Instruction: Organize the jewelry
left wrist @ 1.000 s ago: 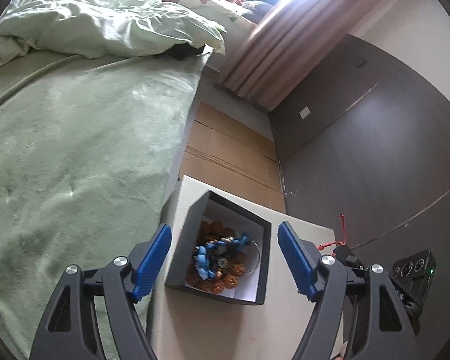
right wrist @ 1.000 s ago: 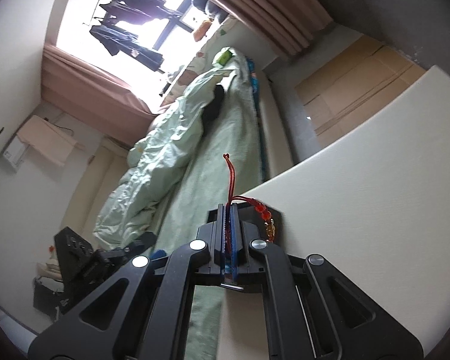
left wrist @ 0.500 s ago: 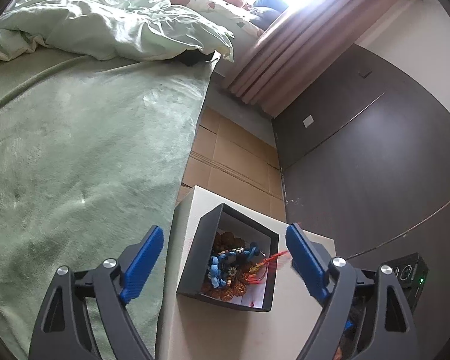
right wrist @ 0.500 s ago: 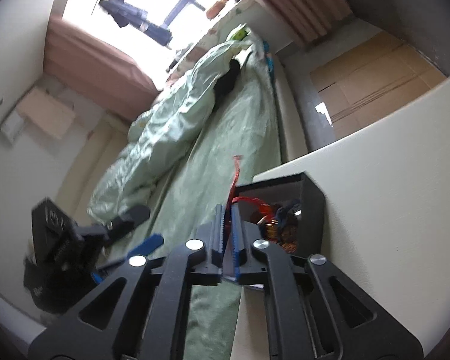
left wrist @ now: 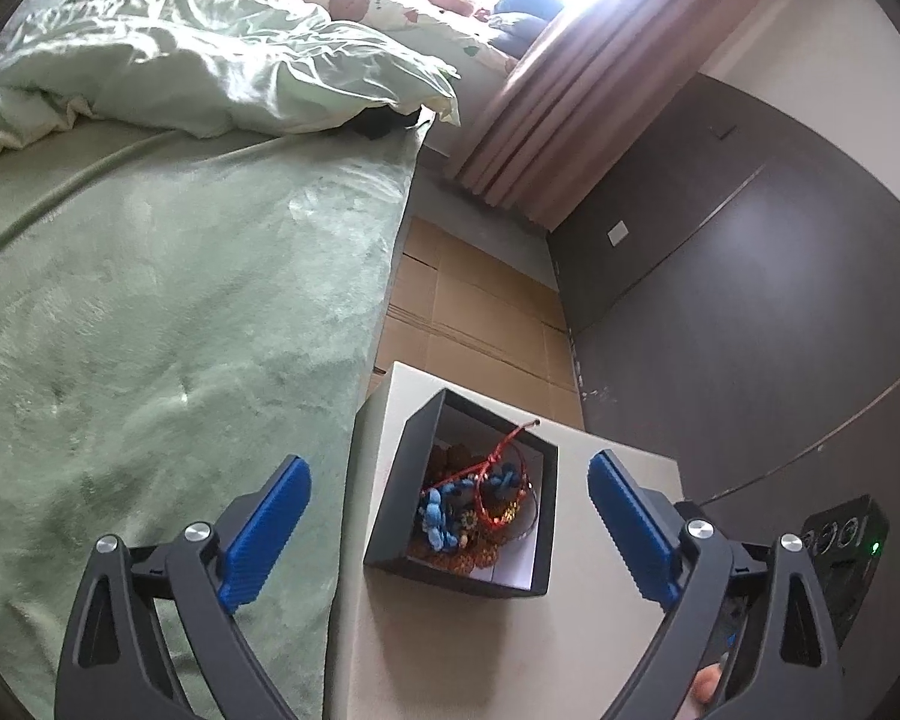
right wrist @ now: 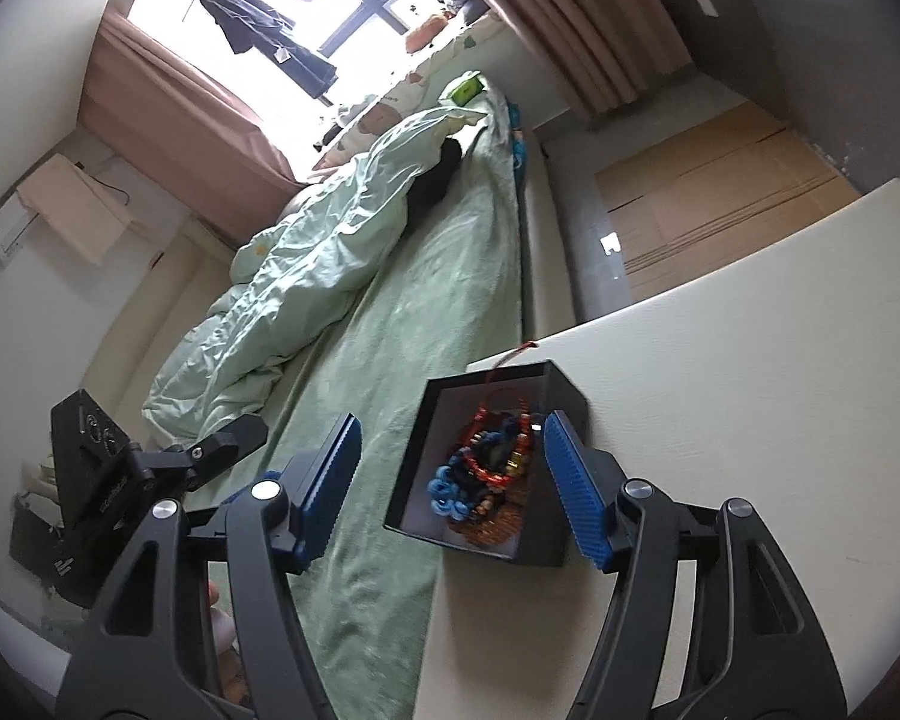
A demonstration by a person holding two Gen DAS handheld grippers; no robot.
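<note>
Sitting on the pale table (left wrist: 498,648) beside the green bed (left wrist: 168,324), the black box (left wrist: 403,468) holds a heap of jewelry: a blue bead strand (left wrist: 444,510), amber beads (left wrist: 480,552) and a red cord bracelet (left wrist: 498,480) on top, its tail trailing over the far rim. Both the left gripper (left wrist: 444,516) and right gripper (right wrist: 450,480) hover with jaws wide and empty. Only the right wrist view shows the window (right wrist: 306,12) with hanging clothes; any lettering there is too blurred to read.
</note>
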